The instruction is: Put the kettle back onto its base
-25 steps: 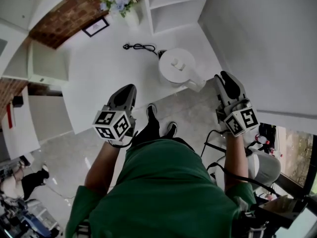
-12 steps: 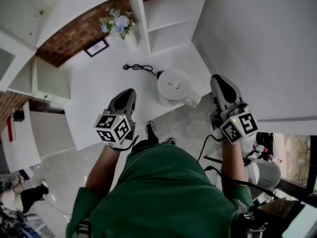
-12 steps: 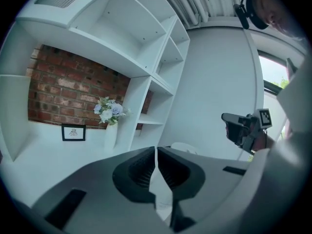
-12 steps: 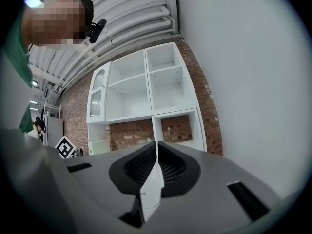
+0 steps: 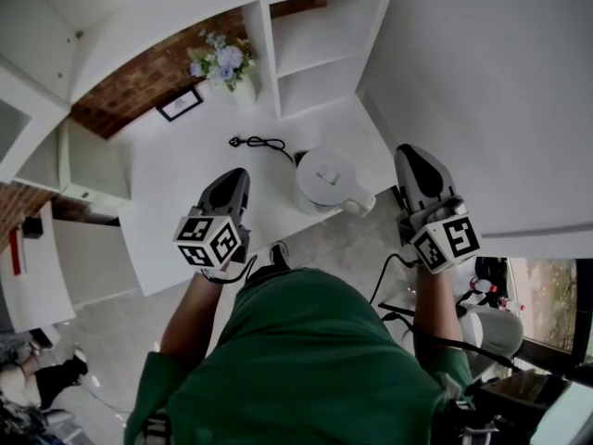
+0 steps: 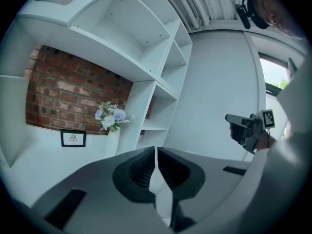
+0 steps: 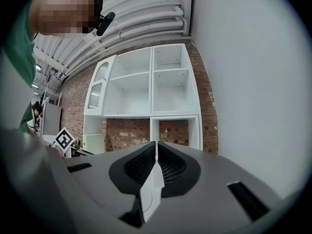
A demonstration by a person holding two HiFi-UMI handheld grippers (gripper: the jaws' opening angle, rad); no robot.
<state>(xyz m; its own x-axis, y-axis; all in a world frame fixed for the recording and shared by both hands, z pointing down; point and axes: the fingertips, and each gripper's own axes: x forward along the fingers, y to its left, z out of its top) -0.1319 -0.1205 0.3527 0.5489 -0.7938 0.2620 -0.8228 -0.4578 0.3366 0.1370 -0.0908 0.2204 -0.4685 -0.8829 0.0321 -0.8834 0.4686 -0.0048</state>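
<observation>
The white kettle [image 5: 328,178] stands upright on the white table [image 5: 185,184], its handle [image 5: 358,204] turned toward the near edge. A black cord [image 5: 261,143] runs to its foot; the base itself is hidden under it. My left gripper [image 5: 237,174] hovers left of the kettle and clear of it, jaws shut and empty [image 6: 156,152]. My right gripper [image 5: 411,152] is held up to the right of the handle, apart from it, also shut with nothing between the jaws [image 7: 156,147]. Neither gripper view shows the kettle.
A vase of flowers [image 5: 225,61] and a small picture frame [image 5: 180,104] stand at the back of the table against a brick wall. White shelving [image 5: 320,35] rises behind the kettle. A white wall [image 5: 482,82] closes the right side. Floor lies below the table's near edge.
Both grippers have lifted, and the right one has drawn back from the kettle's handle. The kettle has stayed put on the table.
</observation>
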